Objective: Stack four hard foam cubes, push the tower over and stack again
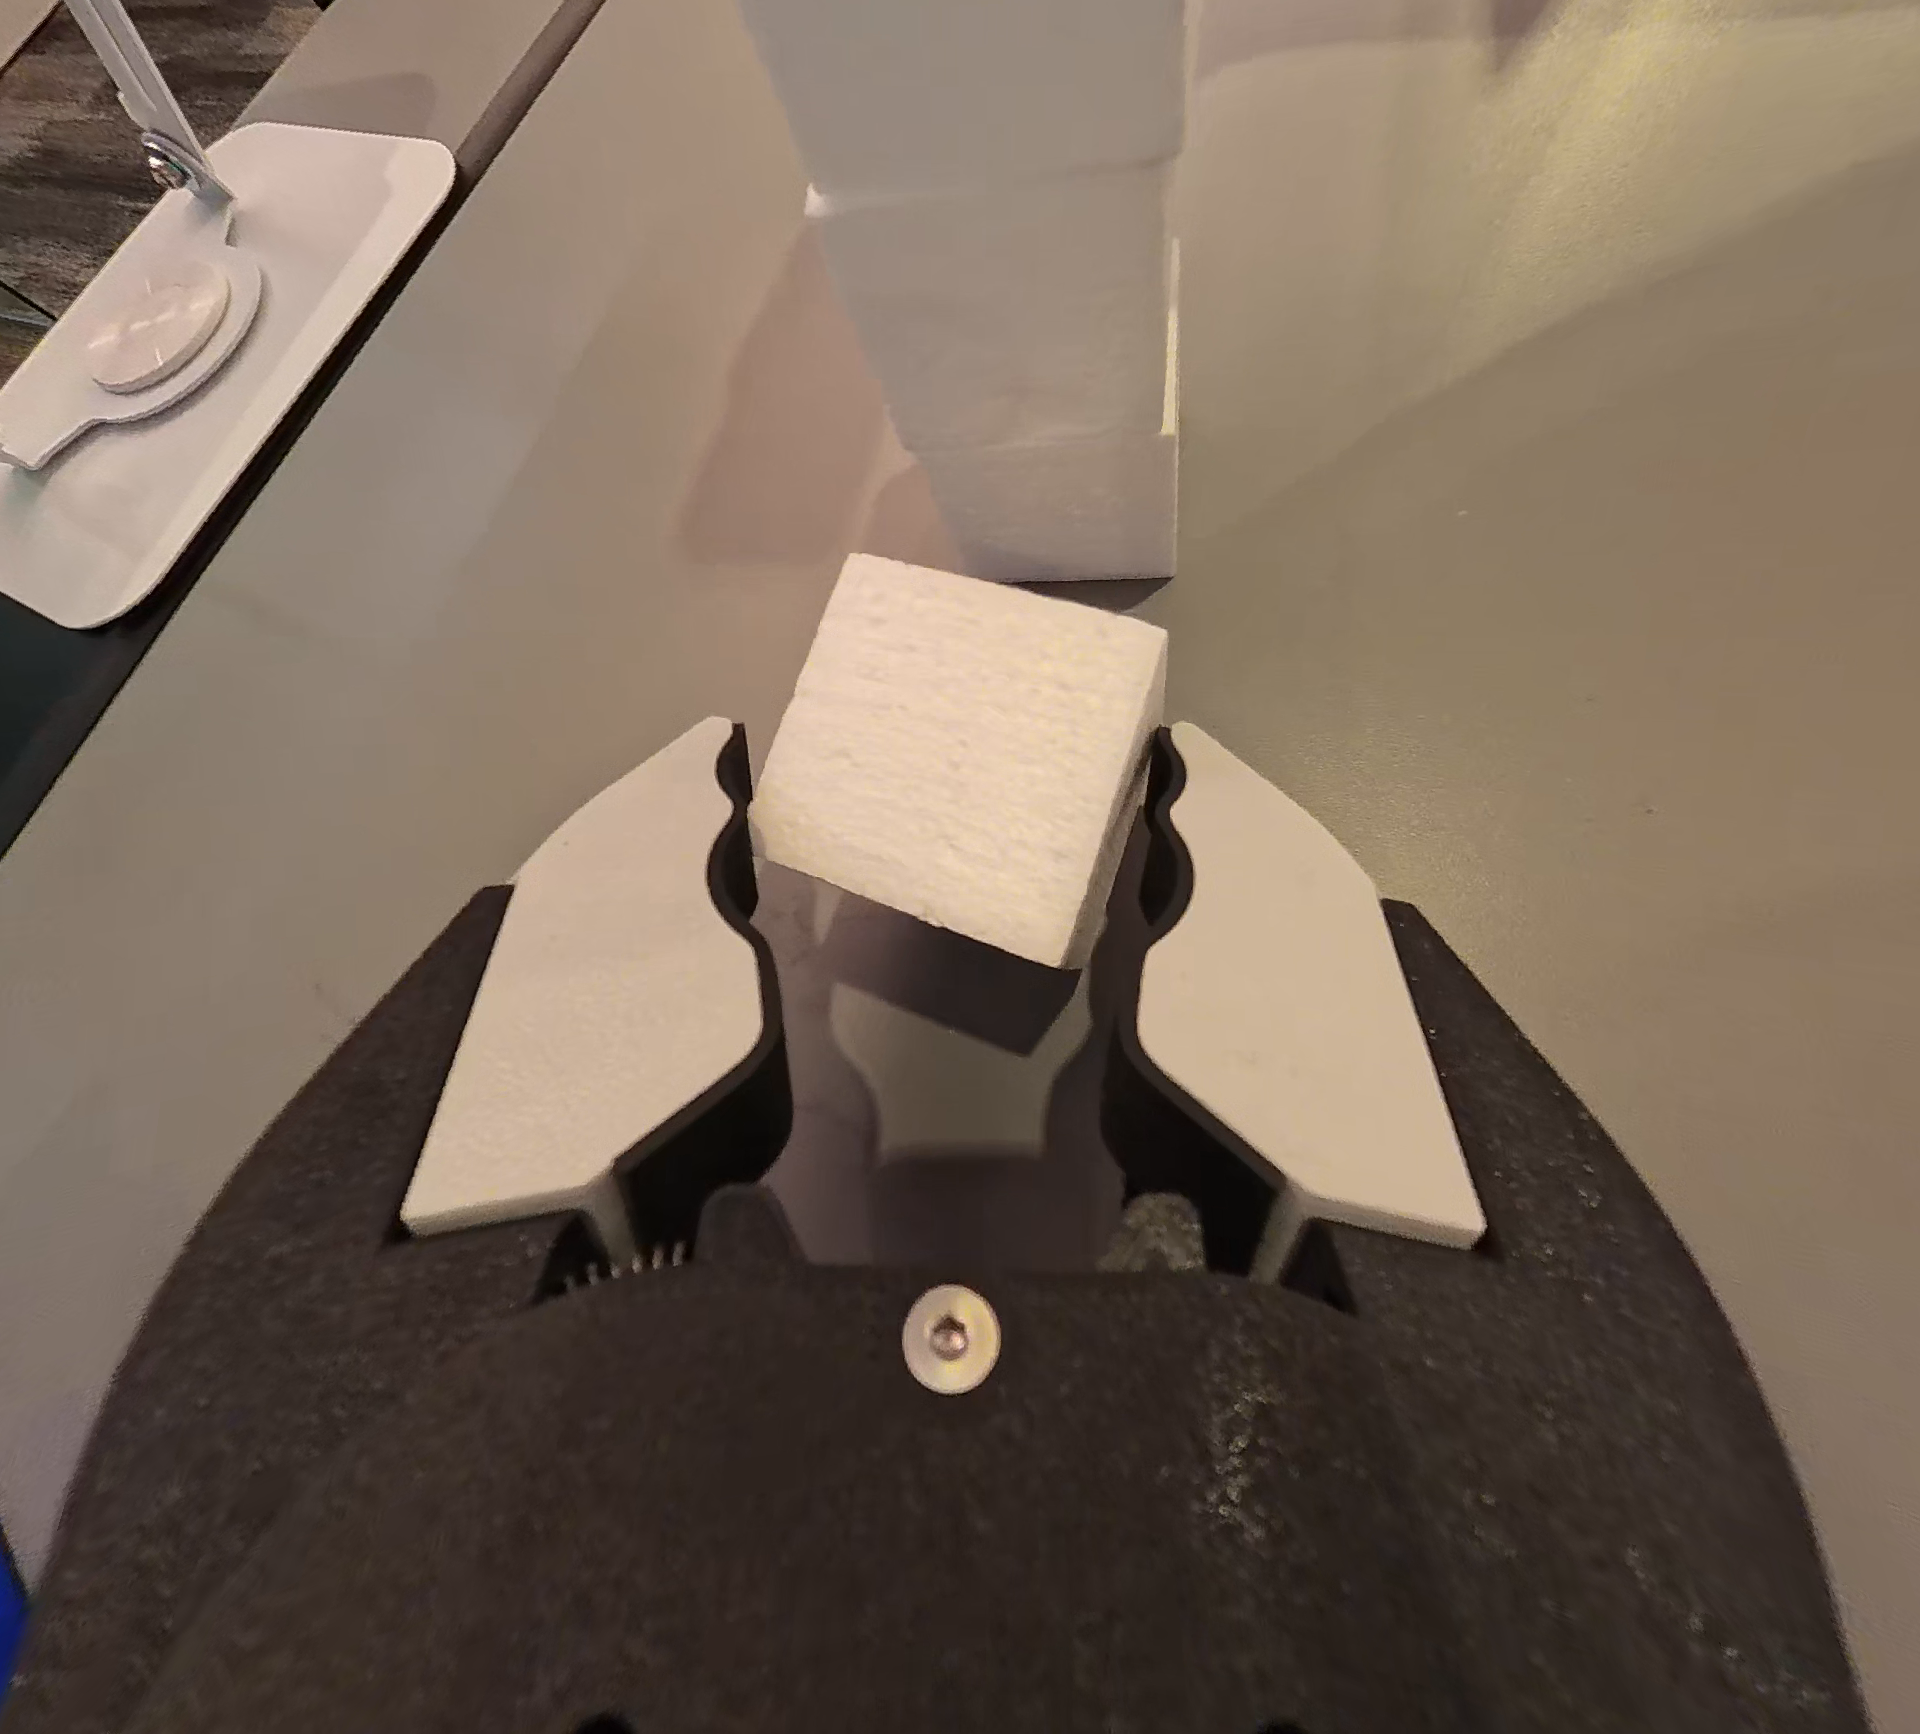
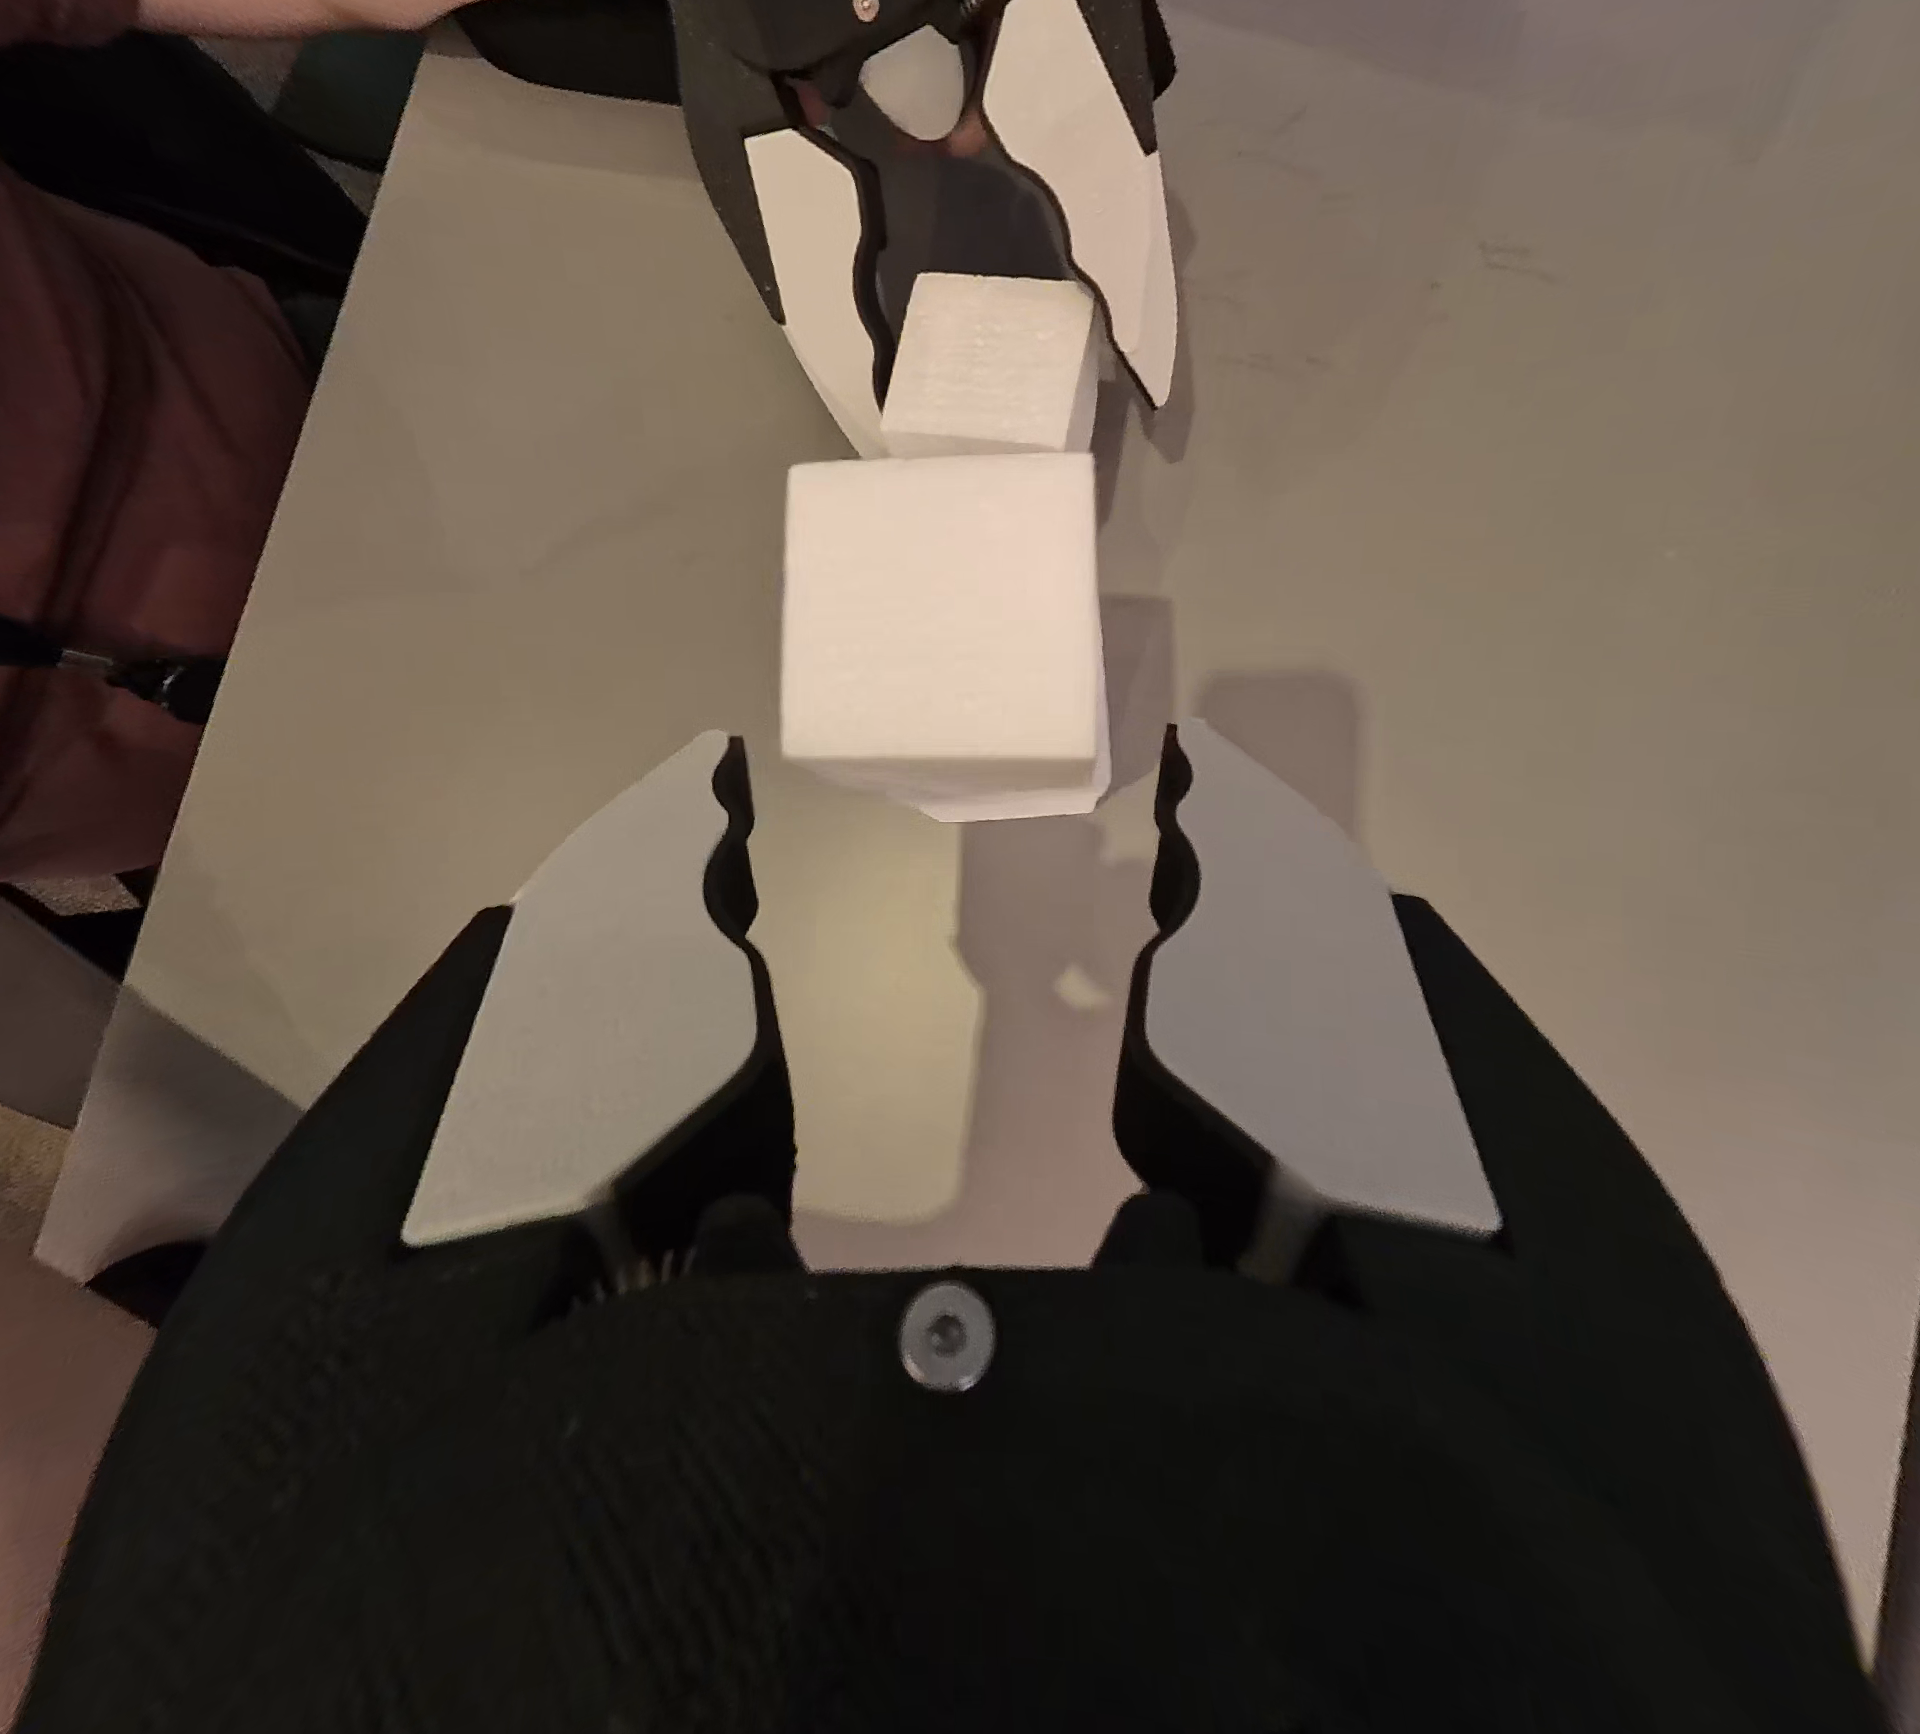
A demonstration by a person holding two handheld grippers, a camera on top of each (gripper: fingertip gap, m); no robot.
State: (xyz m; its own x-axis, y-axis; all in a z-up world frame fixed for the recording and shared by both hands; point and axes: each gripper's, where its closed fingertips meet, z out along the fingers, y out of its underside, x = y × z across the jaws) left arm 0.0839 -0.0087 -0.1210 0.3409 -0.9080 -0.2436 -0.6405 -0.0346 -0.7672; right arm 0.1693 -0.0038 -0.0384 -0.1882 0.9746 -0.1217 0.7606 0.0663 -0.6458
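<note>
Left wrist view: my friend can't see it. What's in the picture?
The left gripper holds a white foam cube, tilted, above a grey table. Just behind stands a tower of white foam cubes.

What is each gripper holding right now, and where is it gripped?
The left gripper clamps a white foam cube by two opposite side faces, tilted. The right gripper is open, holding nothing.
</note>
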